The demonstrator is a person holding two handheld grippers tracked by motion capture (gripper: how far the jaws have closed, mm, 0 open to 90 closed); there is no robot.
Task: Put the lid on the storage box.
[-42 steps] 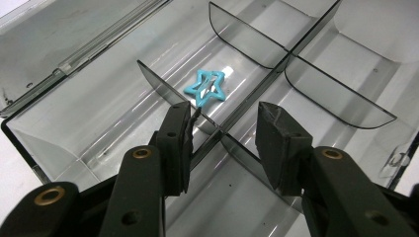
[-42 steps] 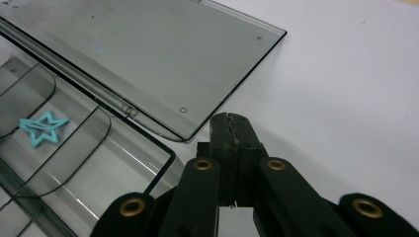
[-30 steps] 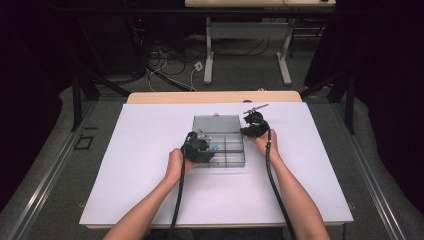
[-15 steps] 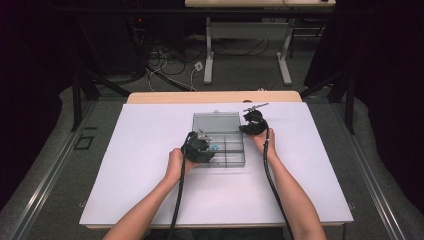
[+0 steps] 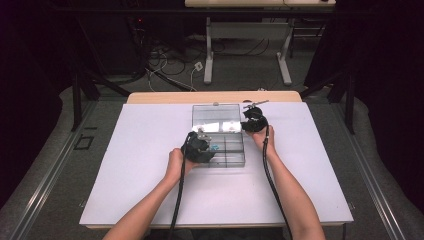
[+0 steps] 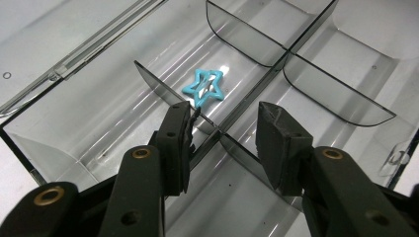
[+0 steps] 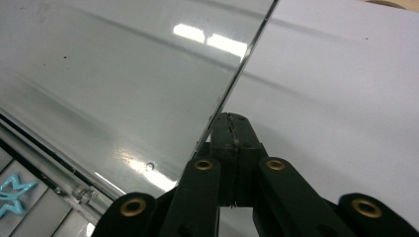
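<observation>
Fingers of the right gripper [image 7: 230, 129] are clamped on the open lid [image 7: 123, 74] edge; left gripper [image 6: 225, 133] fingers stand apart above the organizer box [image 5: 235, 161] divider, near the blue star [image 6: 203, 87] lying inside.

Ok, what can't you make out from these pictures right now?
- High view: the left gripper covers part of the clear box; the blue star is too small to read.
- Left gripper view: the jaws hide the compartment beneath.
- Right gripper view: the lid is cut off by the frame; glare masks it. The right gripper is shut at its edge.
</observation>
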